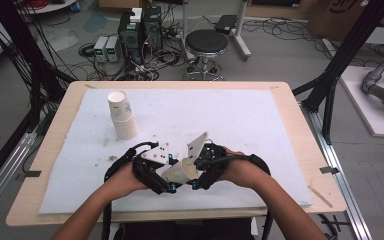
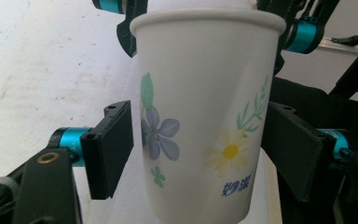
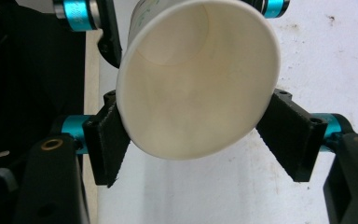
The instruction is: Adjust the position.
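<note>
Table (image 1: 290, 125): a white-padded work surface is filling the room's centre, its pad stained with small dark specks toward 9 o'clock.

Stack of cups (image 1: 122, 116): a short tower of paper cups is standing mouth-up at about 10 o'clock on the pad, well apart from the hands.

Left gripper (image 1: 166, 176): it is sitting at 6 o'clock near the front edge, its jaws flanking the flowered wall of the paper cup (image 2: 200, 116); the right-hand pad is touching the wall, the other is standing just off it, so no full grip yet.

Right gripper (image 1: 200, 172): it is pinching the same cup at the rim, jaws narrowed onto both sides of the open mouth.

Paper cup: it is hanging between the two grippers just above the pad, tilted, long axis running from the left gripper at 7 o'clock toward the right at 1 o'clock, mouth facing the right gripper's camera, base toward the left hand.

Step in hand: this looks like a handover or a pull-apart of nested cups.

Doing it well: the left jaws should be closing squarely on mid-wall, gently enough not to crease the paper, while the right is keeping the rim round.
</note>
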